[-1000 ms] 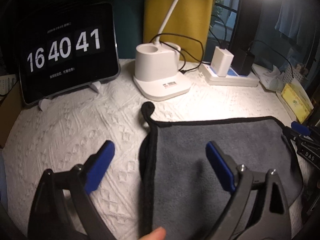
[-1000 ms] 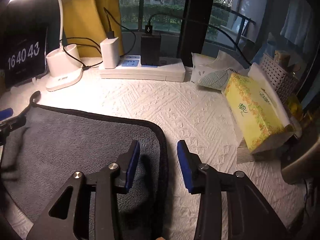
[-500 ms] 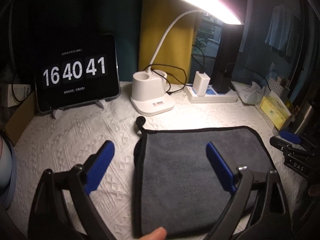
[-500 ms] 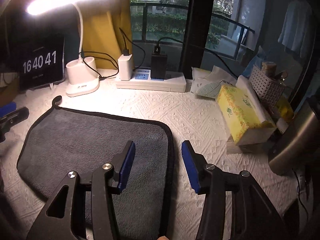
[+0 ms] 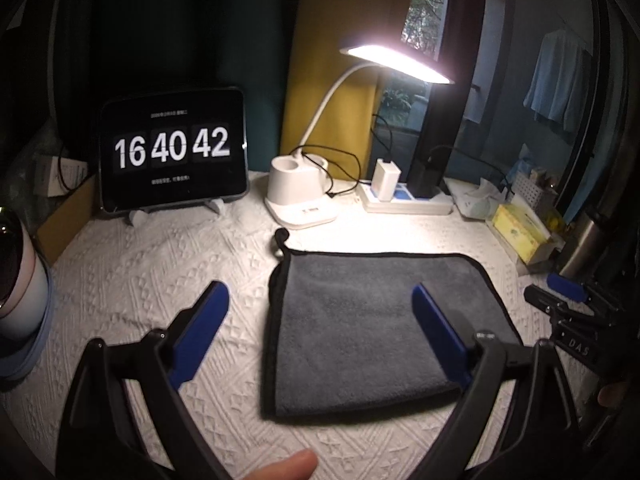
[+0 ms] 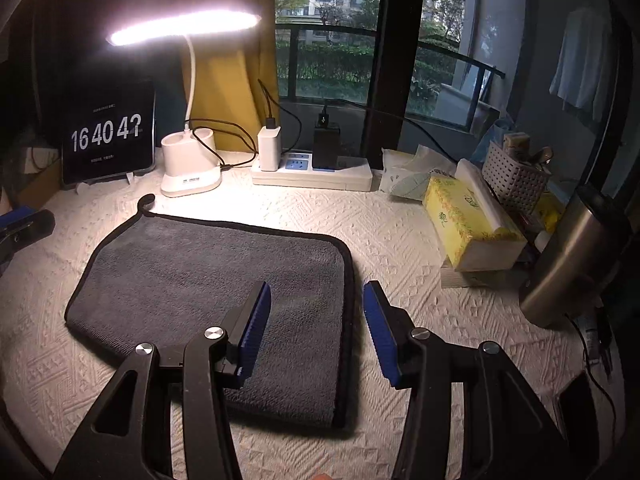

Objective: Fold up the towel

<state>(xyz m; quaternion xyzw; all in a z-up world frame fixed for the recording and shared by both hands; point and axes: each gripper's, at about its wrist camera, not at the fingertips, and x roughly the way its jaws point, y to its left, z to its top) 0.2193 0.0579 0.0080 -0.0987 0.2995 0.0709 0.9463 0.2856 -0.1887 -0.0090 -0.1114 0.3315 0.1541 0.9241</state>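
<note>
Left wrist view: the towel [image 5: 380,328] is seen lying doubled on the tablecloth [image 5: 140,280], so one fold is judged done. Both the left gripper [image 5: 320,320] and right gripper [image 6: 316,312] are held above it, jaws apart, empty. A lamp [image 6: 190,168] and tissue box [image 6: 468,224] stand nearby, clear of it.

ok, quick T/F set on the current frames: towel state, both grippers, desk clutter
1. The grey towel lies flat on the white table cover. True.
2. The left gripper is shut on the towel's edge. False: its fingers are wide apart, holding nothing.
3. The right gripper is open. True.
4. The desk lamp is off. False: it is lit.
5. The yellow tissue box sits on the towel. False: it sits to the towel's right, apart from it.
</note>
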